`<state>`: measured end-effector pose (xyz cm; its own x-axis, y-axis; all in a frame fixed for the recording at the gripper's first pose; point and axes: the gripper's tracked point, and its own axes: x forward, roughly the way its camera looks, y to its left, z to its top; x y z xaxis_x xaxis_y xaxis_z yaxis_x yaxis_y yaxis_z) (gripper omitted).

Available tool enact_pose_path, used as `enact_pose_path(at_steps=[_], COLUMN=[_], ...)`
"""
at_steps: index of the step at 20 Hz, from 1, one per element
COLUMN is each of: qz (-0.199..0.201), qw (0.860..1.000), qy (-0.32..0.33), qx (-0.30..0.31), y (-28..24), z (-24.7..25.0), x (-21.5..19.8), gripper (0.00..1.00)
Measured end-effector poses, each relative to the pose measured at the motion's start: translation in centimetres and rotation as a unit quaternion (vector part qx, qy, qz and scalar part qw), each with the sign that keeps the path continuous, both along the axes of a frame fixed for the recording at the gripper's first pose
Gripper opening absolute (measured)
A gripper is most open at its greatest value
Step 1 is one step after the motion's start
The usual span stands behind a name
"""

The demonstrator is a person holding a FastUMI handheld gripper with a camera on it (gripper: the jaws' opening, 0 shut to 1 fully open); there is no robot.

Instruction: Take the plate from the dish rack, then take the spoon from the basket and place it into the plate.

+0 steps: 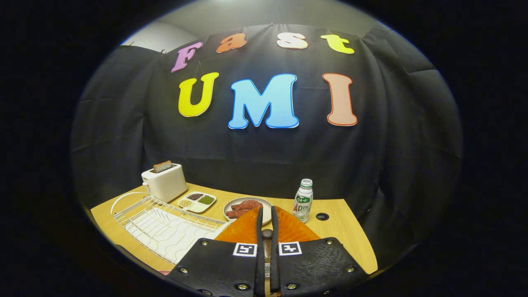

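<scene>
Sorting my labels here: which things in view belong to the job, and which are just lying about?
Job:
tool, shut on the orange plate
white dish rack

Lying about:
toaster
divided dish of beans
plate of sausages
drink bottle

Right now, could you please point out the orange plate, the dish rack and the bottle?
orange plate (291,231): gripper view, its ribbed face right of the fingers, which are closed on its rim.
dish rack (165,227): gripper view, its white wire grid.
bottle (303,204): gripper view, its labelled body.

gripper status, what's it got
Gripper shut on orange plate, held on edge. Dish rack empty beside it. Food dish and bottle just beyond.
</scene>
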<state>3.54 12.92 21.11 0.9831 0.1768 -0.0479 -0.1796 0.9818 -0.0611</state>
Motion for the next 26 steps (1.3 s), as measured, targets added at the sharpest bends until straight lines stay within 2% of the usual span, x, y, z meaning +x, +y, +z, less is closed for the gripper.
enact_pose_path(at_steps=[3,10,18,22,26], qz=[-0.012,-0.005,-0.002,0.013,0.045], qw=[1.000,1.000,1.000,1.000,0.999], qy=[-0.008,-0.022,-0.012,0.003,0.015], qx=[-0.014,0.007,0.007,0.008,0.004], y=[-0.3,1.0,1.7,2.9,4.9], z=[2.1,5.5,4.0,1.9,-0.2], x=[-1.4,-7.2,-12.6,-14.2,-15.8], gripper=[0.05,0.05,0.05,0.05,0.05])
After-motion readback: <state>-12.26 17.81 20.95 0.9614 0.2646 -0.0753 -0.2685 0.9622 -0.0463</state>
